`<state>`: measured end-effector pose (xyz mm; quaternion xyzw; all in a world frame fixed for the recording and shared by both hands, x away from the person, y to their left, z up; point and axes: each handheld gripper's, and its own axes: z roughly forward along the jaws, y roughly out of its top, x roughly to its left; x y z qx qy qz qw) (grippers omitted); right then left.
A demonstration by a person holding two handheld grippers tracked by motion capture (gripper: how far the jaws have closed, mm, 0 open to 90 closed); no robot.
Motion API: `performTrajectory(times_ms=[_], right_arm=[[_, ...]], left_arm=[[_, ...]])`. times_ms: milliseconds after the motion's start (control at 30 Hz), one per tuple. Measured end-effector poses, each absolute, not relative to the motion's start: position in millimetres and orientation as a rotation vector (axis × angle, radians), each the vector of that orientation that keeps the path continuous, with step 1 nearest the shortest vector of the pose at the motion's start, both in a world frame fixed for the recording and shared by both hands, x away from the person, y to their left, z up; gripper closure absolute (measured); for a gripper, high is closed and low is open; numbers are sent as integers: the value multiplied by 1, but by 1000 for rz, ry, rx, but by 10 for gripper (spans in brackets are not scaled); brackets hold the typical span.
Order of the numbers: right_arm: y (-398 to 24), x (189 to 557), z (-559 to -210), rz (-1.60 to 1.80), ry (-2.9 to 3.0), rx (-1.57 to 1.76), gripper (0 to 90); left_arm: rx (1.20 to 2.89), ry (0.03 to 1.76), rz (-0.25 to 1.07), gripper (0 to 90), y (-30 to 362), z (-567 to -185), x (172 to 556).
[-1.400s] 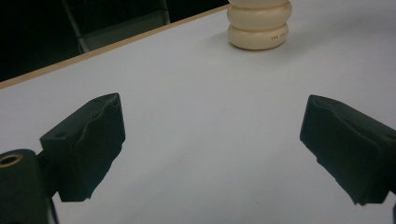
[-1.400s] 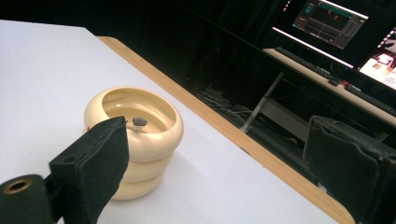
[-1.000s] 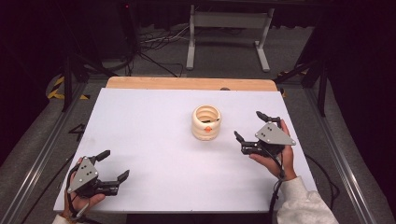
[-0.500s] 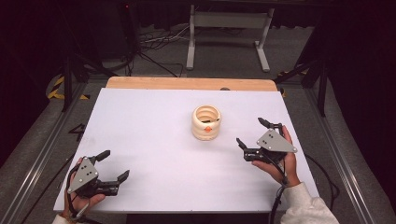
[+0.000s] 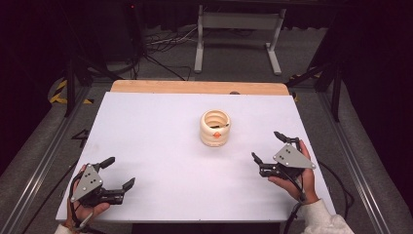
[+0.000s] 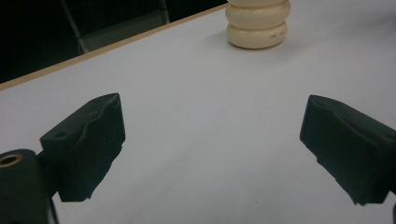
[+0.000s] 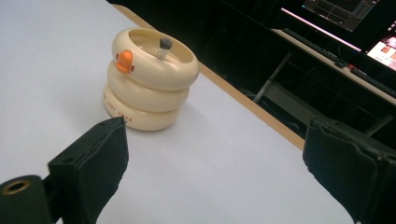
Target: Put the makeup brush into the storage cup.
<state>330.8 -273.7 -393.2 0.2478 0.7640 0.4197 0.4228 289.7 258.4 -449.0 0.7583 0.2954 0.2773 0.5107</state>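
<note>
Cream ringed holder [image 5: 215, 127] with the orange duck bill stands mid-table, right gripper [image 5: 270, 147] near it, jaws spread wide, left gripper [image 5: 117, 173] well away, equally agape.

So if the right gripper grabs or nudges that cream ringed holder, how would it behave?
The cream ringed holder looks rigid and moulded, so it probably won't flex. Its flat base on the white table suggests it would slide rather than roll. The bulging rings look glossy, so the open right gripper might slip unless it seats in a groove.
</note>
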Motion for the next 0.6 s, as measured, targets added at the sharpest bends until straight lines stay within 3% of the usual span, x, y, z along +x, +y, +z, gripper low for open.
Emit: performTrajectory(times_ms=[600], right_arm=[[-302, 315, -417, 1023, 1953, 666, 68]], left_arm=[[1825, 713, 654, 76, 258, -449, 290]])
